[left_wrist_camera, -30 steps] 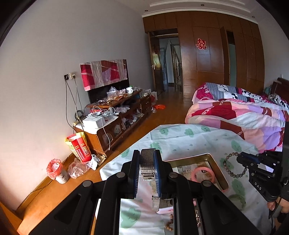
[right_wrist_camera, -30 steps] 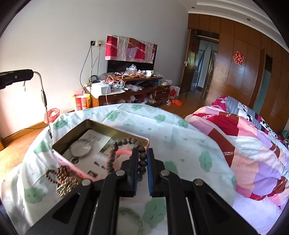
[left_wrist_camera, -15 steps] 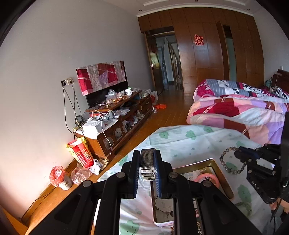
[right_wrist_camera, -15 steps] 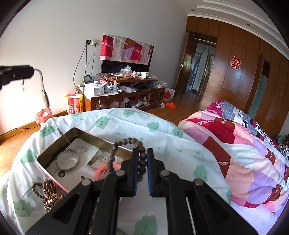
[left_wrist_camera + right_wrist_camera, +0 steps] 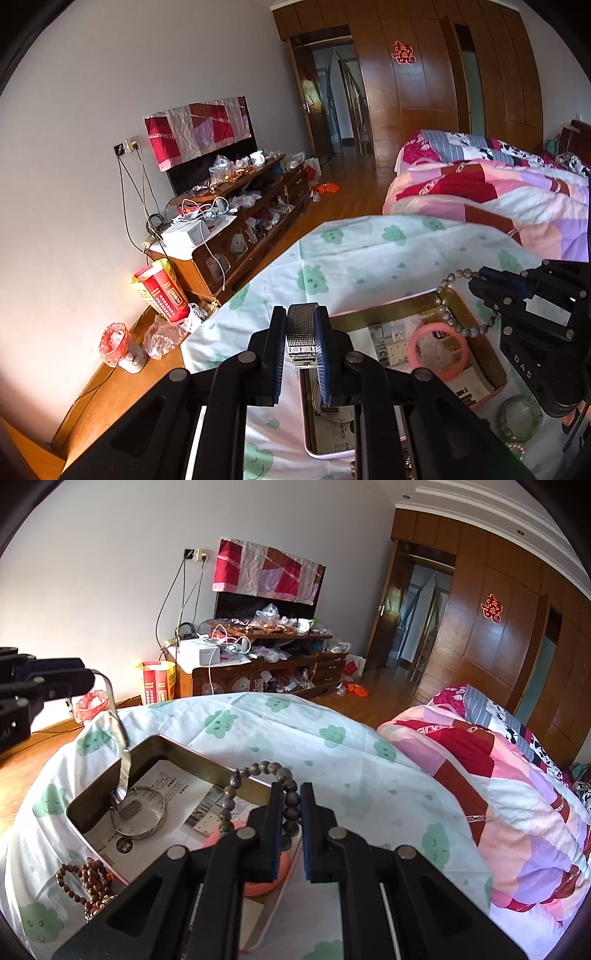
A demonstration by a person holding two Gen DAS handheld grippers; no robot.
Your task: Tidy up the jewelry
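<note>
Left wrist view shows the left claw (image 5: 301, 343) clenched on a mesh watch band (image 5: 302, 325), which hangs with its lower end reaching into the tin box (image 5: 177, 751) beside a silver bangle (image 5: 142, 829). The right claw (image 5: 291, 823) grips a dark bead bracelet (image 5: 258, 779) above the box's near side, over a pink bangle (image 5: 437, 349) lying inside. The step in hand seems to be placing both pieces in the box; next, each claw likely needs to lower and release without tangling. Outside the box on the cloud-print sheet (image 5: 332, 738) lie a brown bead string (image 5: 85, 880) and a green bangle (image 5: 517, 417). The two claws work close together over one box, so they could crowd each other.
</note>
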